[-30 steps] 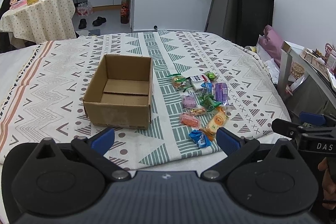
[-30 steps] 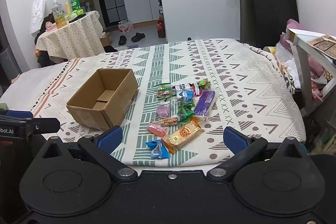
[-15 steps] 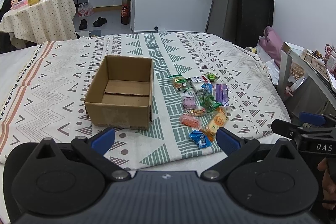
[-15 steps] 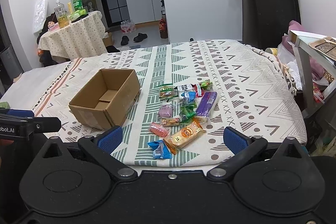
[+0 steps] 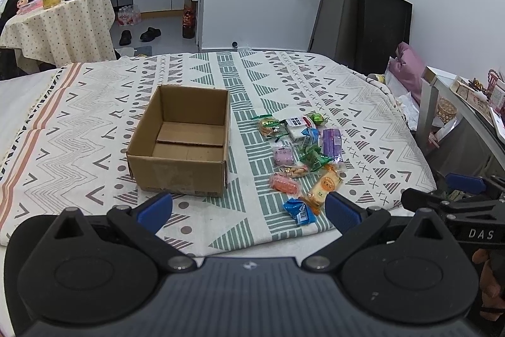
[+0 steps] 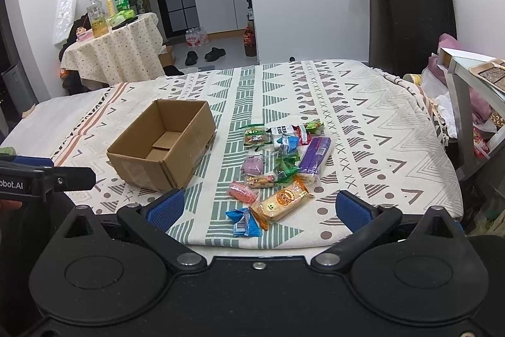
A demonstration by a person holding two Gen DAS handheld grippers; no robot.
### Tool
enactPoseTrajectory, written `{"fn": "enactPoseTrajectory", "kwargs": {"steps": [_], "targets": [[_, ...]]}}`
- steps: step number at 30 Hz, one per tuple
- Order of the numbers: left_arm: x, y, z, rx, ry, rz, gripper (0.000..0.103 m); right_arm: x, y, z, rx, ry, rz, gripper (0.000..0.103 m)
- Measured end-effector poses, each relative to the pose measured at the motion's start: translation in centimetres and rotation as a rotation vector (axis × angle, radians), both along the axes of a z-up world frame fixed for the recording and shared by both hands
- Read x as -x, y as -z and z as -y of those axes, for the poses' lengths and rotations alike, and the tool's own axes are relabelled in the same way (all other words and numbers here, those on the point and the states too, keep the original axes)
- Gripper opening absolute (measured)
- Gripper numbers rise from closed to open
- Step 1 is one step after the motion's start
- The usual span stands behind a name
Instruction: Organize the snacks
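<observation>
An open, empty cardboard box [image 5: 183, 144] [image 6: 164, 147] sits on a patterned bedspread [image 5: 94, 116]. To its right lies a loose pile of wrapped snacks: an orange biscuit pack [image 5: 325, 188] [image 6: 282, 199], a blue packet [image 5: 298, 210] [image 6: 244, 221], a pink one [image 5: 284, 183] [image 6: 241, 191], a purple bar [image 5: 332, 144] [image 6: 315, 155], green packets [image 5: 314, 157] [image 6: 285, 165]. My left gripper [image 5: 249, 212] is open, short of the bed's near edge, in front of the box and snacks. My right gripper [image 6: 257, 207] is open too, with the nearest snacks just beyond its fingertips.
A round table with a dotted cloth [image 6: 110, 52] carries bottles at the back left. A black chair [image 6: 416, 24] and a white side table [image 6: 464, 78] stand to the right of the bed. Shoes [image 6: 205, 55] lie on the floor beyond.
Both grippers have drifted slightly forward toward the bed, so box and snacks look a little nearer. Nothing was taken hold of.
</observation>
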State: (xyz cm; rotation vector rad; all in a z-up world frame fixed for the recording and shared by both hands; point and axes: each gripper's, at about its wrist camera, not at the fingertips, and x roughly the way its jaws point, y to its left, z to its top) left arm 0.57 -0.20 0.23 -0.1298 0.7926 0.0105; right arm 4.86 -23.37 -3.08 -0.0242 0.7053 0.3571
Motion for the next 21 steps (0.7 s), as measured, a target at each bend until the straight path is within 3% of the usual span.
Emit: {"fn": "enactPoseTrajectory", "kwargs": {"steps": [21], "targets": [[-2.9,1.7,1.3,0.002,0.009,-0.006,0.102,-2.5,1.8,2.1,-0.066,0.030,-0.052,0.103]]}}
